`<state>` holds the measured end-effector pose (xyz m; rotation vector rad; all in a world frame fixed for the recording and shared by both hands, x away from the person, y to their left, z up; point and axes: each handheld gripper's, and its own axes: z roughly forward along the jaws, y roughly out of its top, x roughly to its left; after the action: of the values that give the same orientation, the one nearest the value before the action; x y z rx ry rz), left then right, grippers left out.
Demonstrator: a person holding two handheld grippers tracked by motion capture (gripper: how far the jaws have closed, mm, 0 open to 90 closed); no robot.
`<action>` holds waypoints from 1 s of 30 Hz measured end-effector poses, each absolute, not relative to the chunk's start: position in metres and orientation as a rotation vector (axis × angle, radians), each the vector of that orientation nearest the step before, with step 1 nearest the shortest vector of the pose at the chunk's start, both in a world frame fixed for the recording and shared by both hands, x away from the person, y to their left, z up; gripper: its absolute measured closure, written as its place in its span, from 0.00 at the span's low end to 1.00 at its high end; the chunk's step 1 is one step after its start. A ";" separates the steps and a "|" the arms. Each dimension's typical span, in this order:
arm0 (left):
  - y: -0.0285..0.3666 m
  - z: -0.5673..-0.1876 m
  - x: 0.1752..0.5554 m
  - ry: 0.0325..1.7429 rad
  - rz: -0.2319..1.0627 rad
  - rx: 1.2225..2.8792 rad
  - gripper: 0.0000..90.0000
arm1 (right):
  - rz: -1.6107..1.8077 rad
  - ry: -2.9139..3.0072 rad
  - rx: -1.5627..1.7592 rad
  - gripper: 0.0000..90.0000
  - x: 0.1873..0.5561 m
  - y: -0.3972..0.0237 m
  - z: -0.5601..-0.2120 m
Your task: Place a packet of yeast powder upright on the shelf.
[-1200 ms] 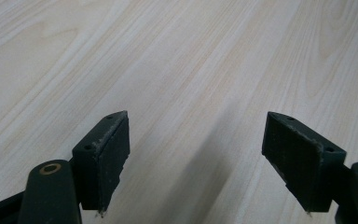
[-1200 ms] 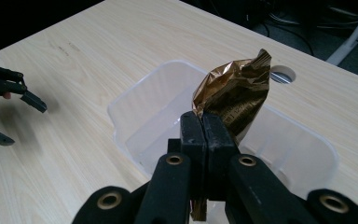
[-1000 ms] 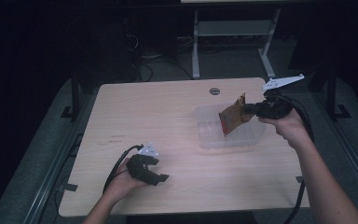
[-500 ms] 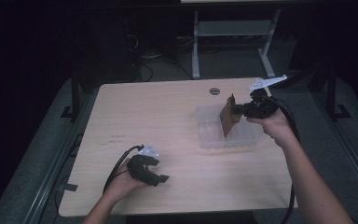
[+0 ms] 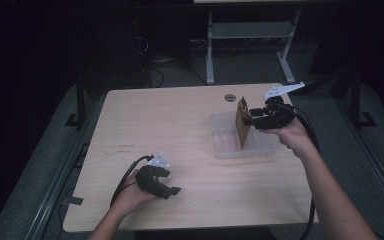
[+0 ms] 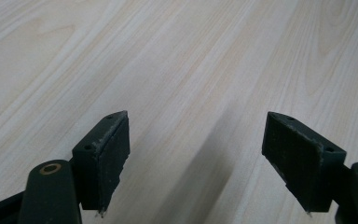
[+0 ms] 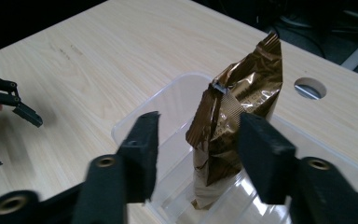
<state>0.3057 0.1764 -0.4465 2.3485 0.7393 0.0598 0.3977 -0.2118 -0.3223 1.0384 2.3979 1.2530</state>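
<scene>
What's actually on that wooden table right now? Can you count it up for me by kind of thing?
Shiny brown foil snack packet: 1, standing on end in the container.
Clear plastic container: 1.
Black hand-held two-jaw gripper: 2, the left gripper near the front edge and the right gripper at the packet, both open.
Total: 4 things.

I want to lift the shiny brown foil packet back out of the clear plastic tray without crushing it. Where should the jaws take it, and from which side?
Probably by the flat crimped top edge of the brown foil packet, coming level from the side of the right gripper. The packet stands upright in the clear plastic tray, so its top rises clear of the tray walls, and the seal there is thin and stiff. The right gripper's jaws have just been opening either side of it.
</scene>
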 end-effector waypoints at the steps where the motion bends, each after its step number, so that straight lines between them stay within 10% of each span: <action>1: 0.176 -0.446 0.306 0.747 0.060 2.342 0.25 | 1.263 2.389 1.037 0.49 0.396 -0.214 -0.321; 30: 0.195 -0.433 0.285 0.710 0.131 2.301 0.21 | 1.256 2.409 0.975 0.34 0.321 -0.242 -0.384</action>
<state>0.2851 0.1951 -0.4334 2.3009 0.7102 0.1313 0.3207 -0.2418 -0.3842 0.9752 2.4090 1.2562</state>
